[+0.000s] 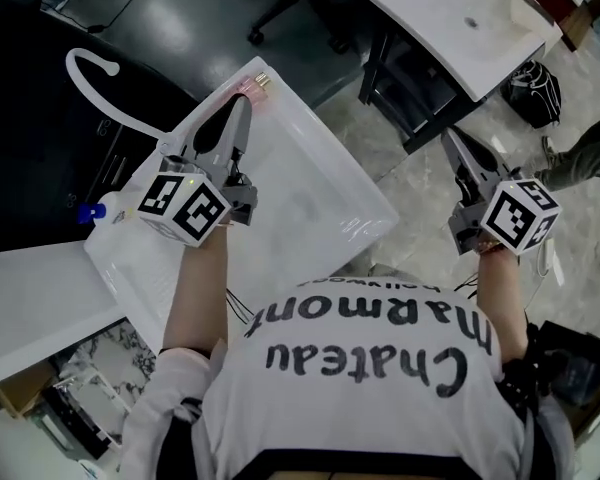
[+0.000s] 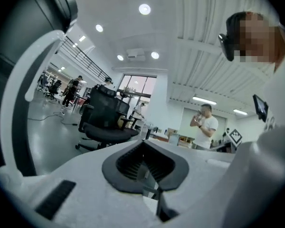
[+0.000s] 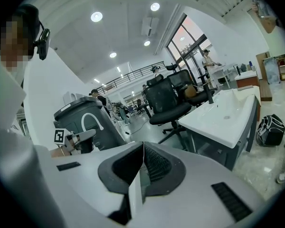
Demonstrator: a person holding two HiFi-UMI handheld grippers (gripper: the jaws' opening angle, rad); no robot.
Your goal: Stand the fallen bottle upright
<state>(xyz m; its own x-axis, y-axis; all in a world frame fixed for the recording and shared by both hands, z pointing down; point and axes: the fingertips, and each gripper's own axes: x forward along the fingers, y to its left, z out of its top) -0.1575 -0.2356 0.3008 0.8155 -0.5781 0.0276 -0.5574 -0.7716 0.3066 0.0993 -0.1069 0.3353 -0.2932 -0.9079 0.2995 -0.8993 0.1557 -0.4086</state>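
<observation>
Left gripper (image 1: 248,96) over the white table (image 1: 325,183), jaws closed together, nothing between them. Right gripper (image 1: 450,140) off the table's right edge, above the marble floor (image 1: 420,198), jaws also closed and empty. What looks like the bottle (image 1: 102,210), white with a blue cap, lies at the table's left edge, partly hidden behind the left marker cube.

One left hand-held gripper (image 1: 243,106) and one right hand-held gripper (image 1: 449,138). Two white worktops (image 1: 315,163) (image 1: 435,13). One bottle (image 1: 98,210) and one black bag (image 1: 536,93).
</observation>
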